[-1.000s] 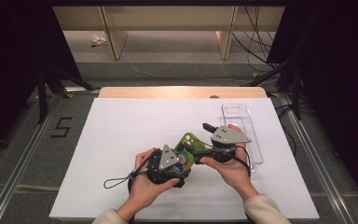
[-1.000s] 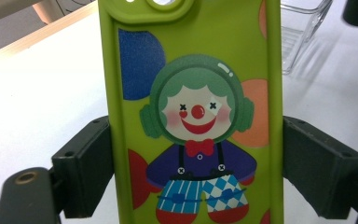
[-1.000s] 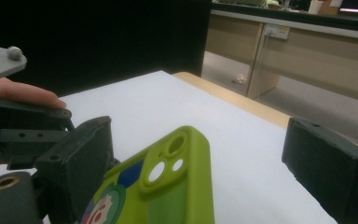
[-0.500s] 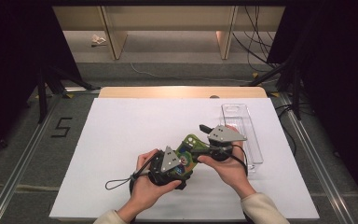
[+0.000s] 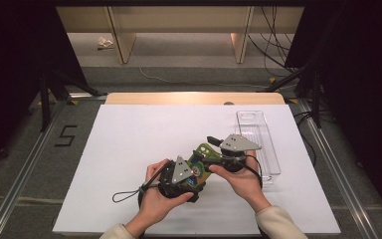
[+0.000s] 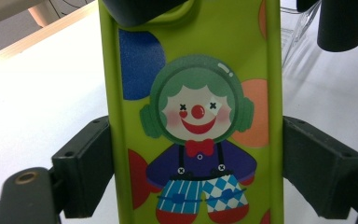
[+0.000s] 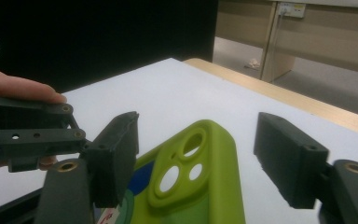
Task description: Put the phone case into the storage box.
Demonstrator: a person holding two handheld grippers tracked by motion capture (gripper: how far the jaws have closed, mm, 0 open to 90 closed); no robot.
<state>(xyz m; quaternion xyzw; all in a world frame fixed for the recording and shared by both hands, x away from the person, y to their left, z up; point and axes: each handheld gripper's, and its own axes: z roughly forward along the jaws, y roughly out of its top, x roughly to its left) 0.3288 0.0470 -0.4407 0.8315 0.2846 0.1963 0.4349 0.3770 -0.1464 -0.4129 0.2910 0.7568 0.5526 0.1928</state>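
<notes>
While the person's left hand (image 5: 154, 201) holds the left gripper (image 5: 191, 172) low over the near middle of the white worktop (image 5: 129, 139), its fingers (image 6: 86, 170) are clamped on the two long edges of a lime-green phone case (image 6: 196, 116), one pad pressed flat against each side. The left gripper view looks straight along the case's back, which bears a cartoon clown with green hair, a red nose, a red bow tie and blue patterned trousers among coloured spots. In the high view the case (image 5: 203, 152) shows as a green patch between the two tools, lifted off the worktop and angled away toward the right gripper (image 5: 210, 149), which the right hand (image 5: 241, 177) holds just beside it. In the right gripper view that gripper's fingers (image 7: 114, 156) stand on either side of the case's camera end (image 7: 191, 172), where the raised bump with its round openings lies; they have just been closing, yet the pad on the picture's right stands apart from the case edge, so they are not gripping it. A clear plastic tray (image 5: 258, 139) lies on the worktop toward the right edge, just beyond the right hand, and a thin wrist strap (image 5: 127, 194) trails from the left gripper across the white surface.
</notes>
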